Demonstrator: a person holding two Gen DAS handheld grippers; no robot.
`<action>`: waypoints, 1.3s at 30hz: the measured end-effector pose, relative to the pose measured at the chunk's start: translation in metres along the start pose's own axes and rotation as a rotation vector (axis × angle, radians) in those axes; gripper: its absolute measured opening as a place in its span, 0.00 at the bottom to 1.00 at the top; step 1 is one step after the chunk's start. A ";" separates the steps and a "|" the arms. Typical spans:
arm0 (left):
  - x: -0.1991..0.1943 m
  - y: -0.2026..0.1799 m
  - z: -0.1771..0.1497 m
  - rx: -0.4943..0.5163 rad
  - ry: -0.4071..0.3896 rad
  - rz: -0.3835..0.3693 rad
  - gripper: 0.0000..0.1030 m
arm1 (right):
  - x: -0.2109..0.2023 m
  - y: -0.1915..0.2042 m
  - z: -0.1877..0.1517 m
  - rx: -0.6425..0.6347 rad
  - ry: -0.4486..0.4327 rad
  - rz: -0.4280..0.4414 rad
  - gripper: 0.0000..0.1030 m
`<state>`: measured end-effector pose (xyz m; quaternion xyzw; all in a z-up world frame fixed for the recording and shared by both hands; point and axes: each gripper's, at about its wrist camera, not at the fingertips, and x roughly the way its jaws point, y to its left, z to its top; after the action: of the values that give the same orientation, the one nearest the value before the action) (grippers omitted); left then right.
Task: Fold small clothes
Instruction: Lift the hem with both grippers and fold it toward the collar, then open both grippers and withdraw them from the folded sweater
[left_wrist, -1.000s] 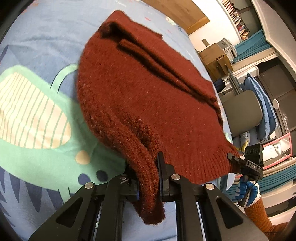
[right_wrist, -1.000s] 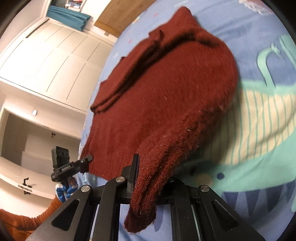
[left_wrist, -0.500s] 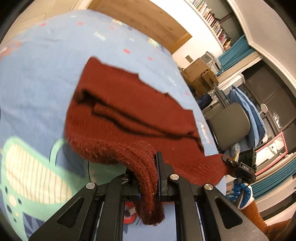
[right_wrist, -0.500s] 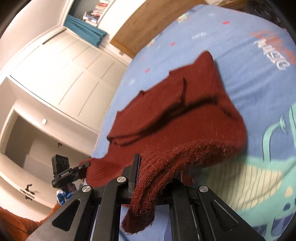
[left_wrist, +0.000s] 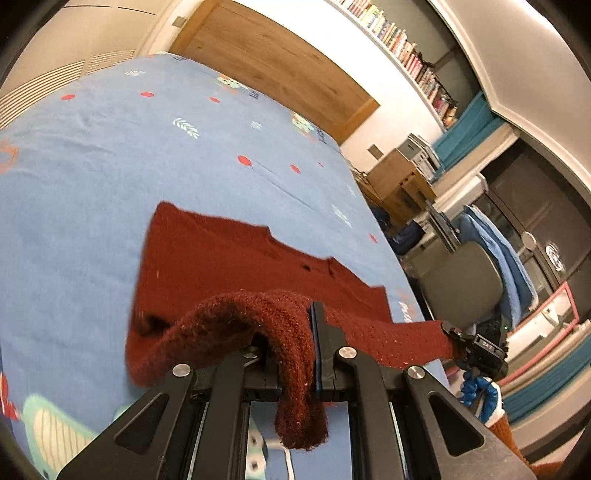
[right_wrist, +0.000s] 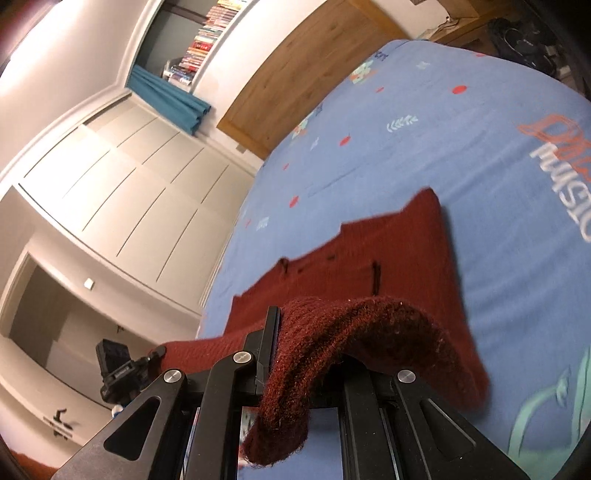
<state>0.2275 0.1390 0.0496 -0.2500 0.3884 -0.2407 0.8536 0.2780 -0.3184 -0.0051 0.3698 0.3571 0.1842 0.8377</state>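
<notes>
A dark red knitted sweater (left_wrist: 229, 254) lies on the blue printed bedsheet (left_wrist: 110, 147), its far part flat and its near hem lifted off the sheet. My left gripper (left_wrist: 295, 347) is shut on one corner of the hem, which droops over the jaws. My right gripper (right_wrist: 295, 350) is shut on the other corner of the sweater (right_wrist: 399, 258). The hem stretches between the two. The right gripper also shows in the left wrist view (left_wrist: 480, 350), and the left gripper in the right wrist view (right_wrist: 125, 369).
A wooden headboard (left_wrist: 280, 66) stands at the far end of the bed. A grey chair (left_wrist: 461, 280) and a wooden cabinet (left_wrist: 399, 181) stand to the right of the bed. White cupboard doors (right_wrist: 122, 192) line the left side.
Both grippers have lifted the sweater's near hem and carried it forward over the body. The views have tilted up, and less of the sweater lies flat.
</notes>
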 end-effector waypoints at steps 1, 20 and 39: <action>0.007 0.004 0.005 -0.012 -0.006 0.006 0.08 | 0.007 -0.001 0.006 0.003 0.001 -0.004 0.09; 0.104 0.081 0.042 -0.165 0.077 0.179 0.09 | 0.109 -0.069 0.042 0.178 0.104 -0.210 0.19; 0.047 0.108 0.074 -0.329 -0.027 0.171 0.34 | 0.069 -0.062 0.070 0.183 0.023 -0.240 0.51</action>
<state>0.3364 0.2102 0.0006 -0.3552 0.4309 -0.0971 0.8238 0.3784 -0.3538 -0.0506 0.3969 0.4238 0.0536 0.8124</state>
